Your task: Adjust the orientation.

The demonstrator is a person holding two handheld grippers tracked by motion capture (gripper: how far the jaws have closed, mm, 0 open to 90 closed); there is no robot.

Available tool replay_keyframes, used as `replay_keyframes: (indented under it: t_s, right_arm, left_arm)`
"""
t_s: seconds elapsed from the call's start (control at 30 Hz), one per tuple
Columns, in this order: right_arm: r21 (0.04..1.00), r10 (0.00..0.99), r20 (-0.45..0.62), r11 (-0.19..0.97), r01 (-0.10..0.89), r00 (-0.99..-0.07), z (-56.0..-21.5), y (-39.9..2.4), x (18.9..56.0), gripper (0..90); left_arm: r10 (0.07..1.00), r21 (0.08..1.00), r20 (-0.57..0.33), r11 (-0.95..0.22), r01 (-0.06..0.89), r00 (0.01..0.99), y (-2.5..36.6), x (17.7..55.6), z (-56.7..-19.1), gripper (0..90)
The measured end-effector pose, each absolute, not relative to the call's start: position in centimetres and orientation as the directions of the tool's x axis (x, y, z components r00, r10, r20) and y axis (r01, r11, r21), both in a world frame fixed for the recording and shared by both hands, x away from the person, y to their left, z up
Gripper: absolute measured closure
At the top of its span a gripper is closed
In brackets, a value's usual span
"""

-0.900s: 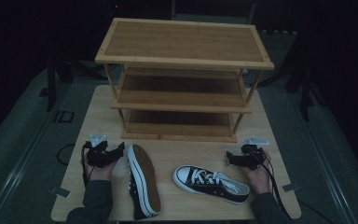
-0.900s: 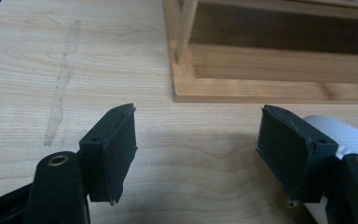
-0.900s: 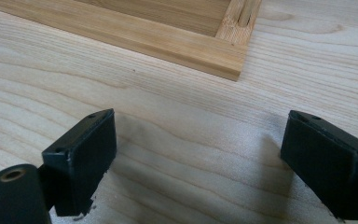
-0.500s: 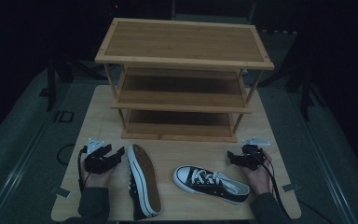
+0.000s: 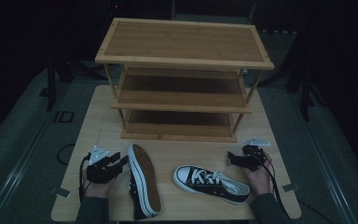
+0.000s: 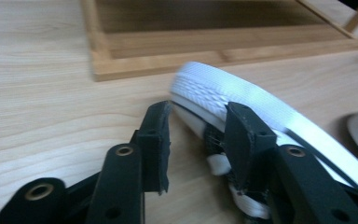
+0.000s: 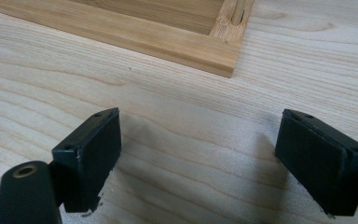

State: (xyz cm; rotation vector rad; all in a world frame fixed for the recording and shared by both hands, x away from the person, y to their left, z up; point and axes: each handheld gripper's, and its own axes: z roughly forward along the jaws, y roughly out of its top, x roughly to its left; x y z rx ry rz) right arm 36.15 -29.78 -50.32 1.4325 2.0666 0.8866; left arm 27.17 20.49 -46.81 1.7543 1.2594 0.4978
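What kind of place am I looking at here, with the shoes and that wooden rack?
Probably a recording studio set up as a home shoe-tidying scene: a bamboo shoe rack and two sneakers on a small wooden table, dark surroundings.

Both forearms are coming in from the bottom edge, each hand wrapped around its tool. The left gripper (image 5: 119,160) is sitting low with its jaws only partly spread, pointing off to the right. The right gripper (image 5: 233,158) is pointing left, jaws gaping wide with nothing between them, cable trailing back over the wrist.
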Motion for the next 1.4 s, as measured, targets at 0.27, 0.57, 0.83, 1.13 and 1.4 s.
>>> replay_keyframes:
  t_s: [0.27, 0.57, 0.83, 1.13, 1.4]
  right_arm:
    - [0.733, 0.939, -0.017, 0.246, 0.635, -0.344, -50.3, -29.8, 36.1, 13.8]
    - [0.732, 0.939, -0.017, 0.246, 0.635, -0.344, -50.3, -29.8, 36.1, 13.8]
    - [0.732, 0.939, -0.016, 0.245, 0.636, -0.344, -50.3, -29.8, 36.1, 13.8]
    - [0.732, 0.939, -0.016, 0.246, 0.635, -0.345, -50.3, -29.8, 36.1, 13.8]
    - [0.732, 0.938, -0.016, 0.246, 0.635, -0.345, -50.3, -29.8, 36.1, 13.9]
  left_arm:
    - [0.882, 0.855, -0.166, -0.094, 0.510, 0.441, 19.6, 27.3, -46.5, 66.3]
    - [0.859, 0.868, -0.136, -0.136, 0.477, 0.494, 17.7, 27.9, -45.4, 69.5]
    - [0.837, 0.871, -0.116, -0.173, 0.459, 0.535, 15.4, 28.6, -44.5, 70.9]
    - [0.820, 0.860, -0.090, -0.222, 0.459, 0.565, 12.8, 29.6, -43.9, 70.8]
    - [0.809, 0.849, -0.064, -0.264, 0.458, 0.584, 11.0, 29.9, -44.3, 66.5]
